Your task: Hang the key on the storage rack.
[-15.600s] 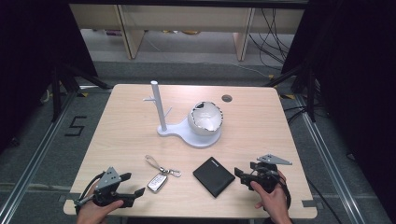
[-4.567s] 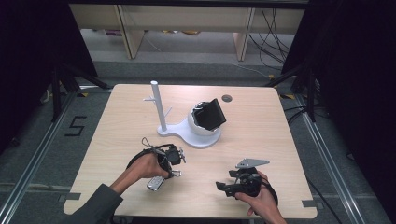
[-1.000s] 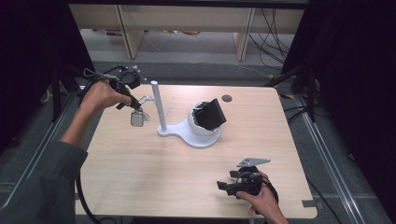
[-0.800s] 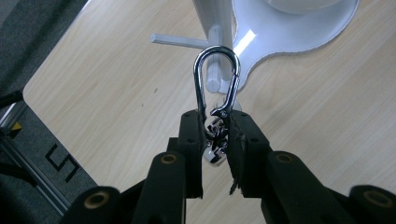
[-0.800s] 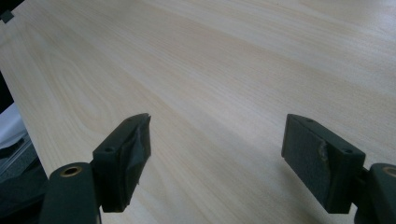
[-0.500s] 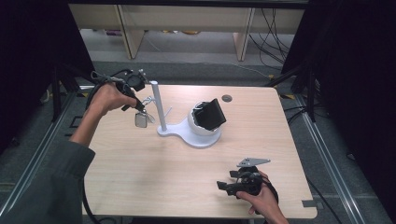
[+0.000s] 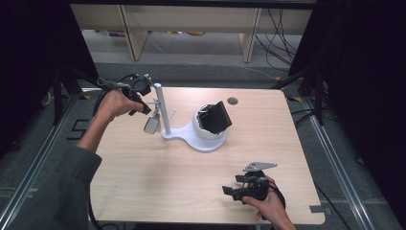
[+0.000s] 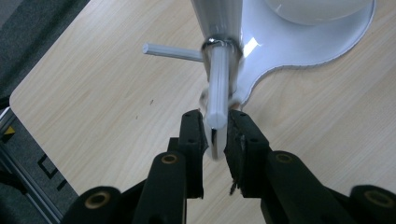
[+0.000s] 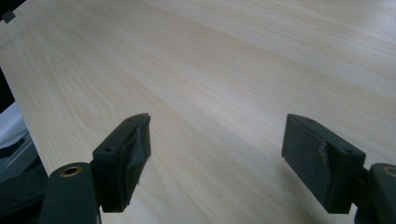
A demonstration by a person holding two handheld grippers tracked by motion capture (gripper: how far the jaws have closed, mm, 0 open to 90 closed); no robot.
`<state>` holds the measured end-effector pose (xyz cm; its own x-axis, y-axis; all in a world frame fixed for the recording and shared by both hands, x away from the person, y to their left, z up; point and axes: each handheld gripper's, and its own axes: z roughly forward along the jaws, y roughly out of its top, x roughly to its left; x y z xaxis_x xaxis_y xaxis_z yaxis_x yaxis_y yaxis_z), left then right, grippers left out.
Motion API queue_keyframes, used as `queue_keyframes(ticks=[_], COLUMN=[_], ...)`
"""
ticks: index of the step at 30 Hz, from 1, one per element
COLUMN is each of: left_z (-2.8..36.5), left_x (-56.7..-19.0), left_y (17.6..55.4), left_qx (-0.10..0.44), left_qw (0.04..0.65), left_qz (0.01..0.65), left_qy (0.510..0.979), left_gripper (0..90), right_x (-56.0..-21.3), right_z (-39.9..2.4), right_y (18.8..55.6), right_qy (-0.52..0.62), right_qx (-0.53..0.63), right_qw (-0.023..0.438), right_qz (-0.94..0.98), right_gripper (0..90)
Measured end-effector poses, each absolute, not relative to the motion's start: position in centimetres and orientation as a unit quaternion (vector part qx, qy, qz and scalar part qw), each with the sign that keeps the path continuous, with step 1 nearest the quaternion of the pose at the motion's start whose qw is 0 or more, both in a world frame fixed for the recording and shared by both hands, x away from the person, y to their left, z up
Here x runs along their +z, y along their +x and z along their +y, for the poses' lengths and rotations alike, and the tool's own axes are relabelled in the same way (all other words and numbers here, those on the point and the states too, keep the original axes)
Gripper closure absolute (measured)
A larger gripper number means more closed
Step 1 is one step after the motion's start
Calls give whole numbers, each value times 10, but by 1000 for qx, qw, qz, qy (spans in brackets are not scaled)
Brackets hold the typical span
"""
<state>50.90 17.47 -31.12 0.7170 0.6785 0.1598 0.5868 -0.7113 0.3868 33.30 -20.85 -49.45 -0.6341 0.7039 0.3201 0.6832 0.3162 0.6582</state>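
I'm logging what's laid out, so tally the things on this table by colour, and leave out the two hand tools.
White: 1, the stand with its bowl
Black: 1, the wallet propped in that bowl
Silver: 1, the key fob, held at the stand's peg by the left tool
Total: 3

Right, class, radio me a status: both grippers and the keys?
Left gripper shut on keys at the stand's peg. Right gripper open, idle. Nothing blocking.
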Motion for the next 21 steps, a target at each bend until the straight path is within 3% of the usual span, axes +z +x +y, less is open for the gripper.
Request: queue_keyframes(ticks=[10,19,21], left_z=[186,189,189], left_x=[-312,-318,-321], left_y=[497,483,479], left_qx=[145,136,138], left_qw=[163,184,186], left_qz=[345,347,346], left_qy=[913,910,909], left_gripper=[704,540,456], right_x=[-494,-494,-494], right_z=[-209,-208,-209], right_y=[333,333,333], right_qy=[431,430,428], right_qx=[400,402,402], right_qw=[14,8,16], right_qz=[809,808,809], right_gripper=[248,248,248])
